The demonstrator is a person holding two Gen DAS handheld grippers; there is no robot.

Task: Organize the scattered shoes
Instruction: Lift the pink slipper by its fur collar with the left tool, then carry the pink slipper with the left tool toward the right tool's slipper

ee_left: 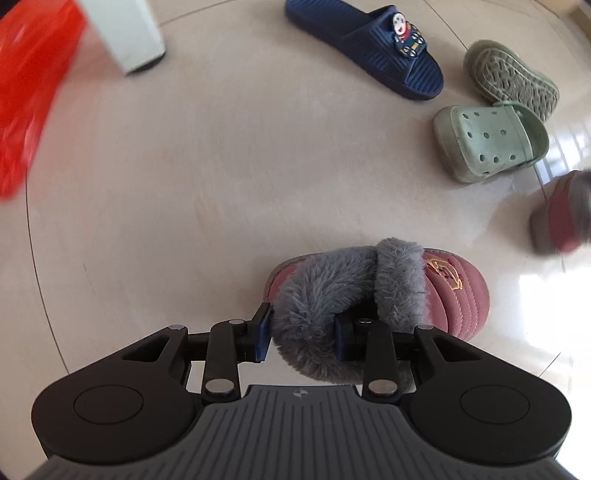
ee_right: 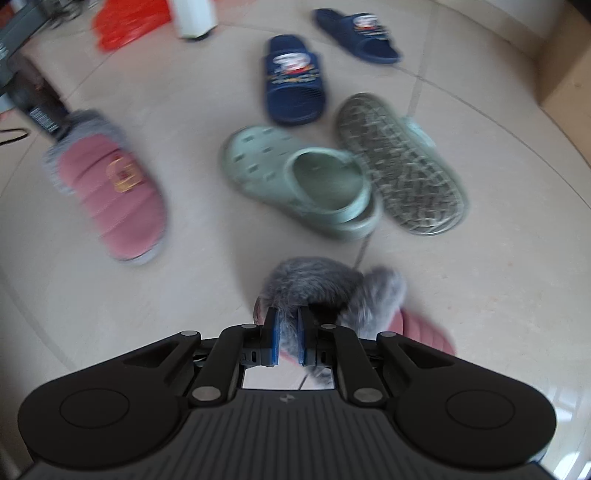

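My left gripper [ee_left: 302, 336] is shut on the grey fur collar of a pink padded slipper [ee_left: 456, 291], held over the floor. My right gripper [ee_right: 289, 338] is shut on the fur collar of the matching pink slipper [ee_right: 424, 332], whose toe points right. The left-held slipper also shows in the right wrist view [ee_right: 118, 192], blurred. Two green clogs lie together: one upright [ee_right: 295, 177], one sole-up [ee_right: 399, 162]; they also show in the left wrist view [ee_left: 491, 142] [ee_left: 513, 77]. Two navy slides [ee_right: 293, 79] [ee_right: 358, 33] lie beyond; one shows in the left wrist view [ee_left: 365, 48].
A red plastic bag [ee_left: 29, 92] and a white furniture leg [ee_left: 125, 33] stand at the far left. A black box [ee_right: 26, 85] sits at the left in the right wrist view and a cardboard box [ee_right: 569, 74] at the far right. The floor is beige tile.
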